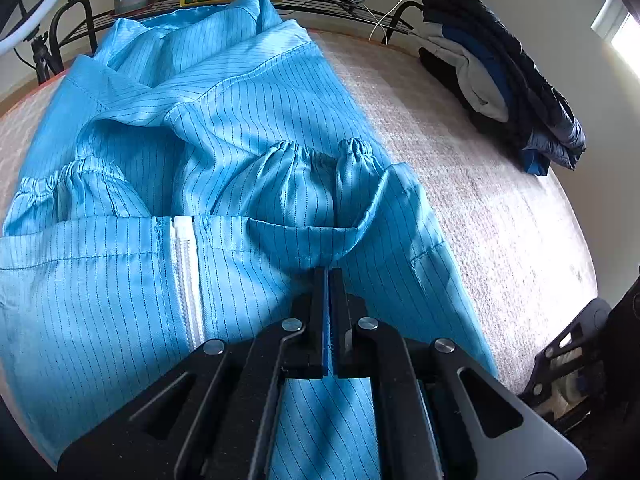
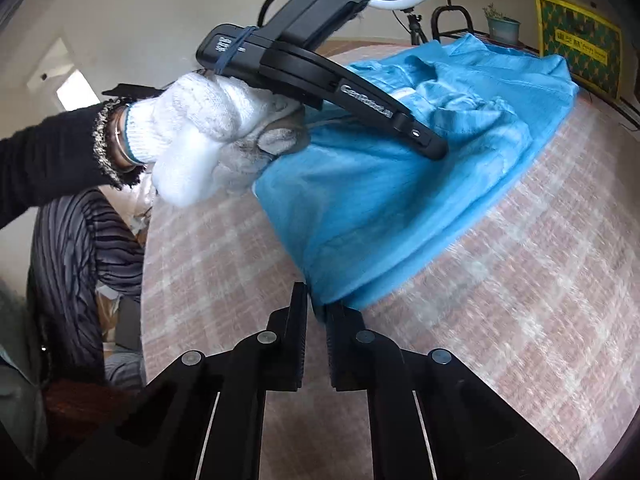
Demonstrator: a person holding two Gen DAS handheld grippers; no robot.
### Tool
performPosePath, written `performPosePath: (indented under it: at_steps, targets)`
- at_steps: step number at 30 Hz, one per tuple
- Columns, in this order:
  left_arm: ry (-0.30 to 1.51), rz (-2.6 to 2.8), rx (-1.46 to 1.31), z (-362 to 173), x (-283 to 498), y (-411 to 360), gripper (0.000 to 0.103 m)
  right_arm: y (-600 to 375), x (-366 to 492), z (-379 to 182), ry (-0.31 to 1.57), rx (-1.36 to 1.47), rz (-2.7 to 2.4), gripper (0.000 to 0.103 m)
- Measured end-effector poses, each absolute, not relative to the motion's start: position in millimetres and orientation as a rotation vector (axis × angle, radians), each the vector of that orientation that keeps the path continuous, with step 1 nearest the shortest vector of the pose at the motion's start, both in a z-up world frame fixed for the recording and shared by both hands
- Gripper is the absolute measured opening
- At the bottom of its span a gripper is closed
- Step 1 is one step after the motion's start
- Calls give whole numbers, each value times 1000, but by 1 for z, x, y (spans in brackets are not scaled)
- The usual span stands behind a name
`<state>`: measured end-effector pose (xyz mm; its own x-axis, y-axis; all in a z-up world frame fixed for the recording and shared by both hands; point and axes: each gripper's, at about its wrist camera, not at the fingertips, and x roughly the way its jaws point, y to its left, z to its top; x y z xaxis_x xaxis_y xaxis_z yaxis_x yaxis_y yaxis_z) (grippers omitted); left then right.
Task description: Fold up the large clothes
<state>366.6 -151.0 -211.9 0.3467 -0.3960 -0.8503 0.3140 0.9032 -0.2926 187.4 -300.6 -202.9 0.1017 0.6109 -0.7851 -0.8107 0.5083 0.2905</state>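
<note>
Left wrist view: left gripper has its jaws pressed together on a fold of the blue striped garment; a sliver of blue cloth shows between the pads. The pinch sits on the lower hem area, just right of the white zipper, with the elastic cuffs bunched just beyond it.

Right wrist view: right gripper has its jaws nearly together at the near corner of the same garment. Cloth sits in the narrow gap; I can't tell for sure whether the pads are actually biting it.

Garment lies on the checked bed cover. Its long axis runs away from both grippers, hem near, collar at the far end by the metal rack. The gloved hand holding the left tool is over the cloth's left side, so the left is further in; the right is at the outer edge.

My read: both hold the hem end, so the next fold carries the hem away along the long axis toward the collar. Risk: right corner slips out if the bite is shallow.

Folded dark clothes sit well apart on the right.
</note>
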Motion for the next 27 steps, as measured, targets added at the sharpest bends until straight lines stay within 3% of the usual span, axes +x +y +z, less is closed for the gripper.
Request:
performPosePath:
  at_steps: [2,3,4,5,6,7,14,18,23,27]
  targets:
    - [1125,-459,-81,-212,366,-151,3,-301,188,-201,1002,-225,1053,8]
    - [1125,-459,-83,-212,367,-152,3,-297,188,-201,1003,-236,1050,17]
    - [1126,-458,-85,-212,367,-152,3,-294,187,-201,994,-252,1044,34]
    - [1129,-458,-85,-212,368,-152,3,-290,183,-202,973,-269,1034,39]
    - [1133,-457,-84,-211,368,-153,3,-282,183,-206,990,-286,1026,34]
    - [1142,-456,-80,-211,369,-153,3,-278,182,-211,1055,-280,1058,5]
    - [1109,-428,-60,-188,361,-143,3,-309,169,-172,1049,-269,1013,4]
    - [1042,-409,-114,-157,344,-118,3,-325,167,-145,956,-213,882,5]
    - [976,-329,-160,-132,318,-60,3,-303,189,-137,909,-226,679,5]
    - [997,-256,-244,-142,308,0,3,-285,227,-144,937,-195,651,5]
